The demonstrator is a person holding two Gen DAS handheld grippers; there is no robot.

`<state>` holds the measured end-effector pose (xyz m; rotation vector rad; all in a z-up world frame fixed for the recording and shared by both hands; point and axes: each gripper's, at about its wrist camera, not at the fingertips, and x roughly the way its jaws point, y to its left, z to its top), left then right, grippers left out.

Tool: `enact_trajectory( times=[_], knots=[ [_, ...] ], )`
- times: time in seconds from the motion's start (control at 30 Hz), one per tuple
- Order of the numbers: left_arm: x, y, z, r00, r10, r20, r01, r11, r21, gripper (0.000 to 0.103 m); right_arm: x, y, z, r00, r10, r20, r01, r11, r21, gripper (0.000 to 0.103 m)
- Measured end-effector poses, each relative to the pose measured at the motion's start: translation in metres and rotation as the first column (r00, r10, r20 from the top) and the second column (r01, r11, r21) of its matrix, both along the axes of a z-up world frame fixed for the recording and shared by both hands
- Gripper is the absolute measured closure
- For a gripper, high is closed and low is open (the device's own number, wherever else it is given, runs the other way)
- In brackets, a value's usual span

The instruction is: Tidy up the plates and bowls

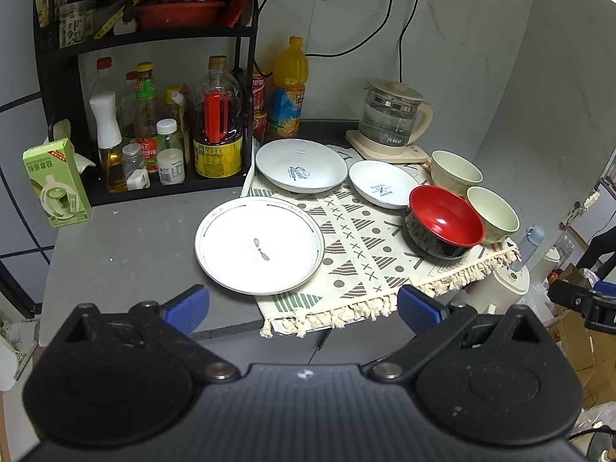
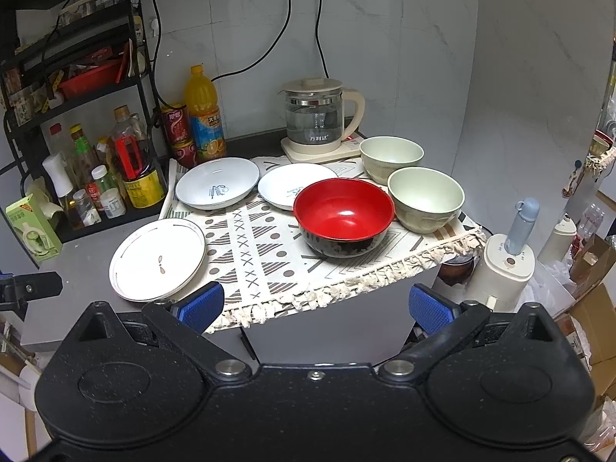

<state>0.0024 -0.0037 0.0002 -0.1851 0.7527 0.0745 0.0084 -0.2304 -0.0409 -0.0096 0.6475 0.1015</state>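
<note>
A white rimmed plate (image 1: 258, 245) (image 2: 158, 259) lies at the mat's left edge. Two pale blue-white plates, a larger (image 1: 301, 164) (image 2: 217, 182) and a smaller (image 1: 383, 183) (image 2: 288, 186), lie at the back. A red-and-black bowl (image 1: 444, 221) (image 2: 343, 215) and two pale green bowls (image 1: 455, 171) (image 1: 492, 210) (image 2: 390, 158) (image 2: 425, 198) stand on the right. My left gripper (image 1: 302, 308) is open and empty, in front of the rimmed plate. My right gripper (image 2: 315, 306) is open and empty, in front of the red bowl.
A patterned fringed mat (image 1: 358, 246) (image 2: 254, 246) covers the grey counter (image 1: 127, 246). A glass kettle (image 1: 392, 115) (image 2: 317, 115) stands at the back. A black rack of bottles (image 1: 161, 127) and a green carton (image 1: 57, 184) are on the left. An orange juice bottle (image 2: 204, 111) stands by the wall.
</note>
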Motion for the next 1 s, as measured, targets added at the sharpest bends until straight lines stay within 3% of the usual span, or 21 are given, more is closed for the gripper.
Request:
enact_trajectory(
  times=[1.0],
  knots=[
    [0.02,-0.019,0.004,0.999,0.032,-0.007,-0.032,0.999,-0.002,0.0,0.014,-0.015,0.003,1.0,0.023,-0.006,-0.023,1.0,0.004,0.0]
  ],
)
